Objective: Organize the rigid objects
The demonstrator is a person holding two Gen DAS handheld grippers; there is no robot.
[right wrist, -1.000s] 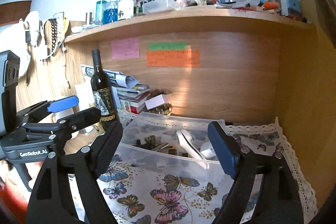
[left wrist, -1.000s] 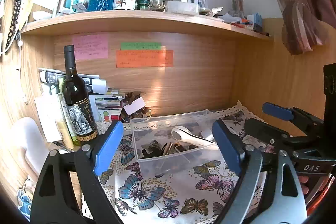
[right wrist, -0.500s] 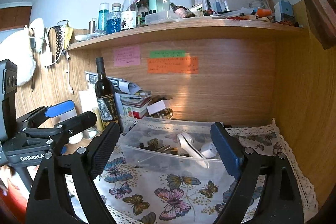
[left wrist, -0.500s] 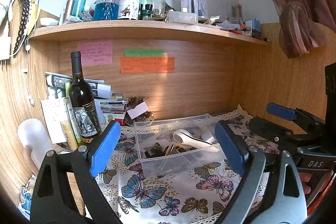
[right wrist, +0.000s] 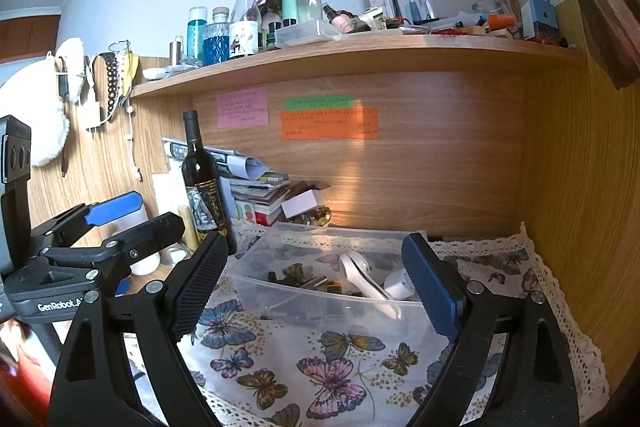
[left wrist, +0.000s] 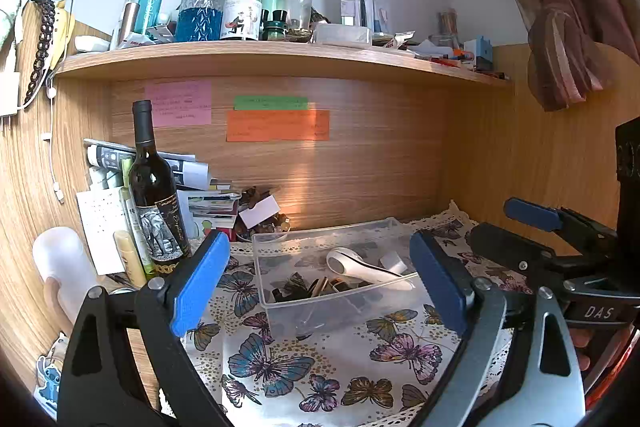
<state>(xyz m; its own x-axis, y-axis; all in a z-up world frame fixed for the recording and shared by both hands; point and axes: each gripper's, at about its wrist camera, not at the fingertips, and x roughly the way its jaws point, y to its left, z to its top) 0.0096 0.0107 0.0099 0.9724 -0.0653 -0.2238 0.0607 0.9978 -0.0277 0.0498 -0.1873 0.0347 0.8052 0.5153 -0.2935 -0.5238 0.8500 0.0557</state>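
Both the left tool and right tool hang spread and empty short of the clear plastic bin holding a white thermometer.

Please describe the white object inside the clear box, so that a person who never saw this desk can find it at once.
On the butterfly-print cloth below the wooden shelf stands a clear plastic box. Inside it, the white handheld device lies slanted over small dark items; it is the longest and palest thing there, with a rounded head.
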